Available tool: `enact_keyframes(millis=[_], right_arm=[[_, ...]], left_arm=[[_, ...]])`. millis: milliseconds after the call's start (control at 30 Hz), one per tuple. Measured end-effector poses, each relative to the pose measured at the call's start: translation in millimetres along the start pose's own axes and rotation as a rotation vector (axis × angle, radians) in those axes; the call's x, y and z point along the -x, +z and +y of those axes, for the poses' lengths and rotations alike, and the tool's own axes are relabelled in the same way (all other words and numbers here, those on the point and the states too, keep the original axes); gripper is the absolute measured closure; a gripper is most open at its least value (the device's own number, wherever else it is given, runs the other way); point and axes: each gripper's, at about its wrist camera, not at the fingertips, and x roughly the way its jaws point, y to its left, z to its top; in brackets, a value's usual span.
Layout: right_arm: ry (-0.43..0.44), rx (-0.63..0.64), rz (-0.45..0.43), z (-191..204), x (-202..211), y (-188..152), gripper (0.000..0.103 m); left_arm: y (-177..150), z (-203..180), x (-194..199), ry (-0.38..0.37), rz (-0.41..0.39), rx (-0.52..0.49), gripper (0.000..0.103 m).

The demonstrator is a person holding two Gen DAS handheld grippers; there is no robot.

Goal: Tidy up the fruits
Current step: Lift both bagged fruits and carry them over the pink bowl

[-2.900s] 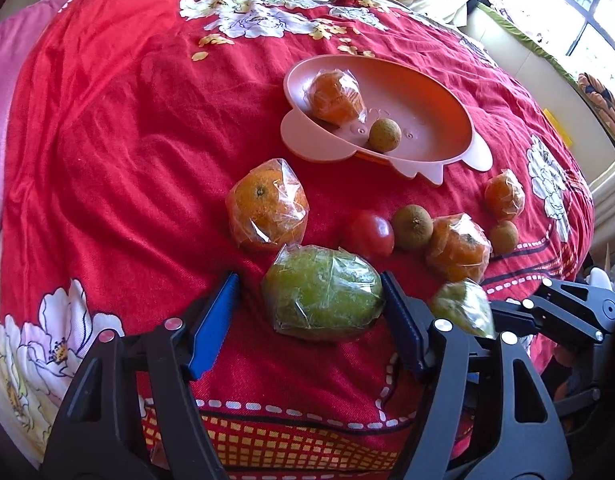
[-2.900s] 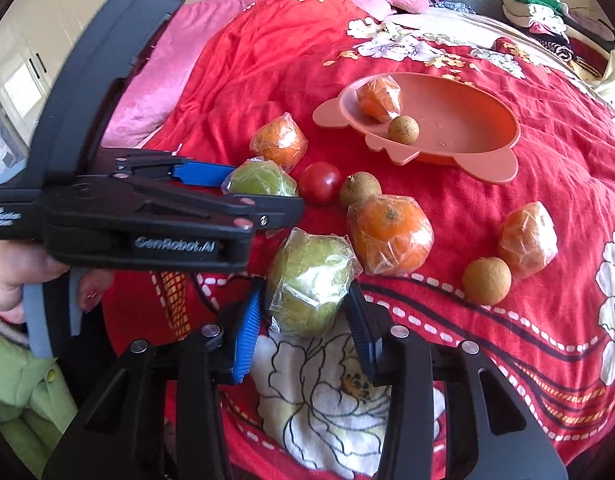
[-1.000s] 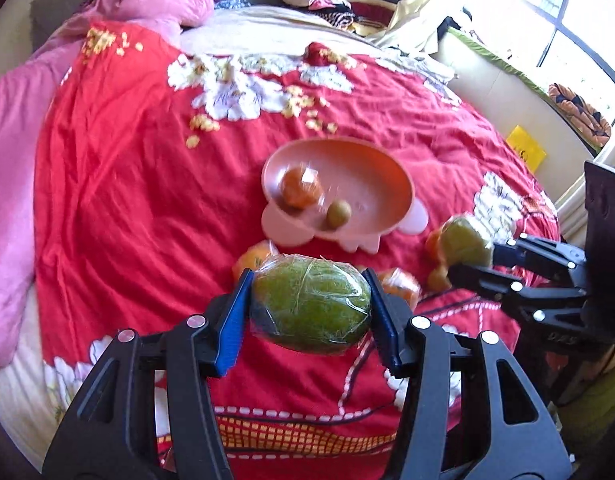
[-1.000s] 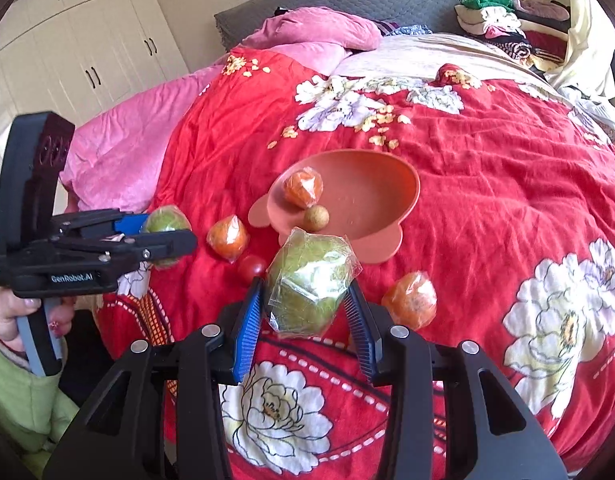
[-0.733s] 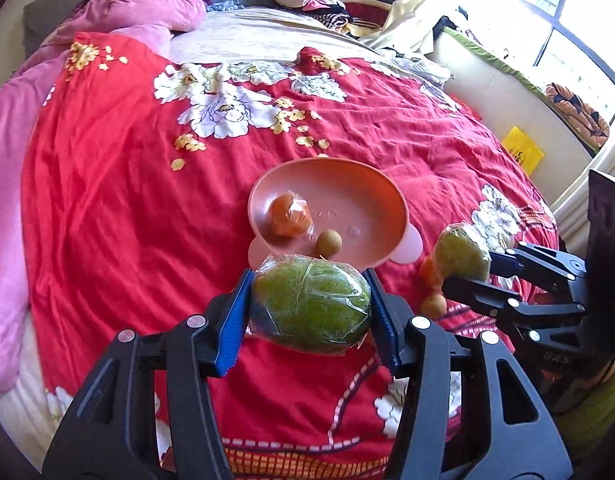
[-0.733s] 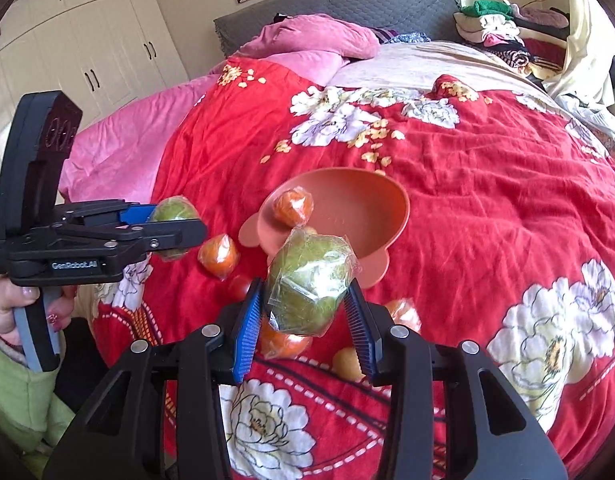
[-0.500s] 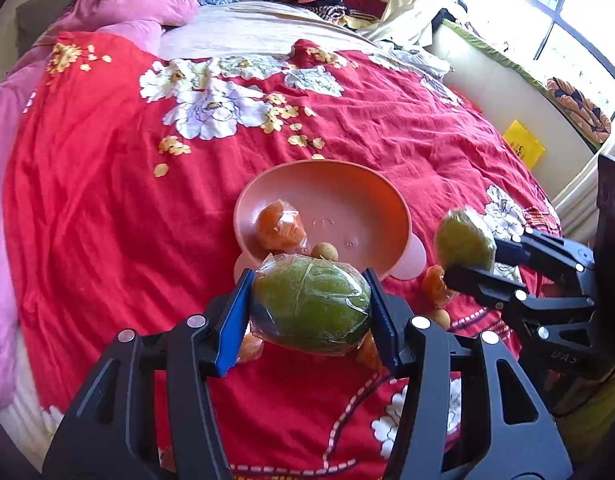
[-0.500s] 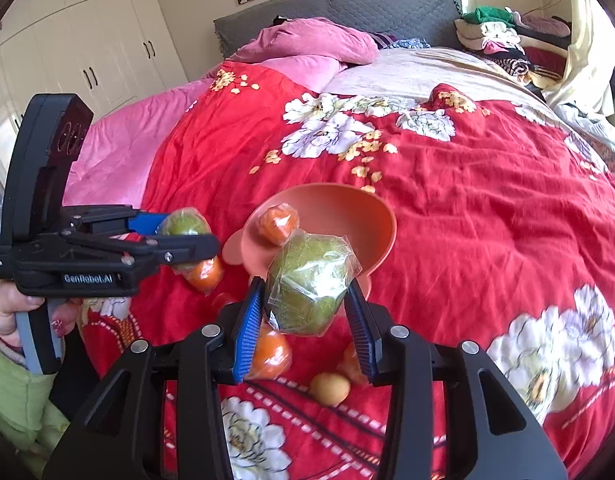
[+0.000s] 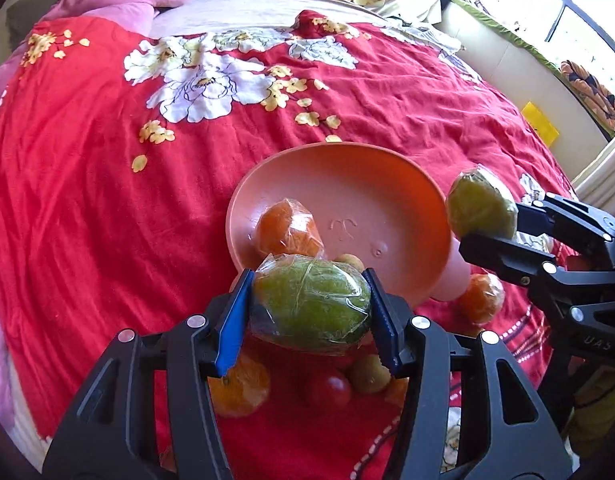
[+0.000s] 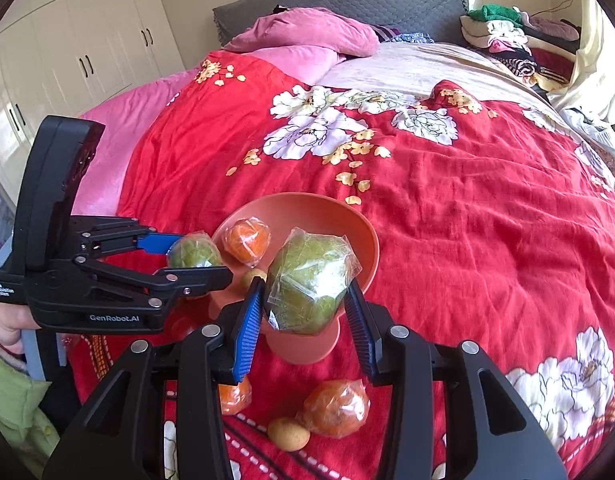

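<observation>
Right now both grippers hang over the salmon-pink plastic bowl (image 9: 387,184) on the red flowered bedspread (image 9: 87,200). Left gripper (image 9: 311,312) is clamped on a plastic-wrapped green fruit (image 9: 311,304) by the near rim; right gripper (image 10: 303,308) pinches a second wrapped green fruit (image 10: 311,284). A wrapped orange (image 9: 287,228) lies inside the bowl.
</observation>
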Motion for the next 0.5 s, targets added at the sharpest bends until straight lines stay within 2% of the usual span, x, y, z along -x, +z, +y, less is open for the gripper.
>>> enact_keyframes(millis=[500], right_arm=[[0.002, 0.052, 0.056, -5, -32, 14, 0.064]], left_arm=[[9, 5, -17, -0.016, 0.012, -0.007, 0.057]])
